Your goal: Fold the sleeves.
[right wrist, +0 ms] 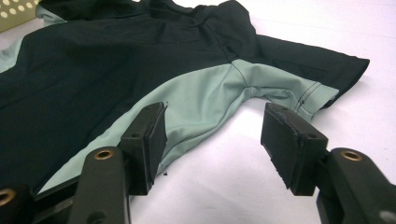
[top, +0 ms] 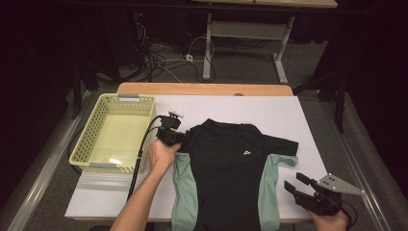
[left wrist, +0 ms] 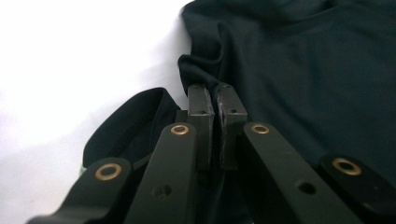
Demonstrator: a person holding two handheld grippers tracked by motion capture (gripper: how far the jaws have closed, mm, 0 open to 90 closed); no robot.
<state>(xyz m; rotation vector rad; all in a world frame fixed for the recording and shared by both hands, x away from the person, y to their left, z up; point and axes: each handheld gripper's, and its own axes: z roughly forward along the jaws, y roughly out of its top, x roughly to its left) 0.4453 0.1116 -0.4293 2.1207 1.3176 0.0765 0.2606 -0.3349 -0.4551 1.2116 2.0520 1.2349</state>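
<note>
1. Table (top: 298, 120), white-topped, is seen across the middle of the high view, with everything else laid on it.
2. Shirt (top: 226, 168), black with pale green side panels, is spread flat in the lower centre of the high view, collar toward the top of the frame. One sleeve is stretched out toward the right edge; the sleeve on the left is bunched under the left gripper. A small white logo is seen on the chest.
3. Basket (top: 91, 134), pale yellow and perforated, is placed at the left of the high view, just beside the shirt but apart from it.
4. Right gripper (top: 296, 182) is held at the lower right of the high view, near the shirt's green panel. Its jaws are spread wide with nothing between them; in the right gripper view the green panel lies beyond the pads, untouched.
5. Left gripper (left wrist: 217, 100) is set at the shirt's shoulder, left of centre in the high view. Its jaws are pressed together on a fold of black cloth, which is pinched between the pads.
</note>
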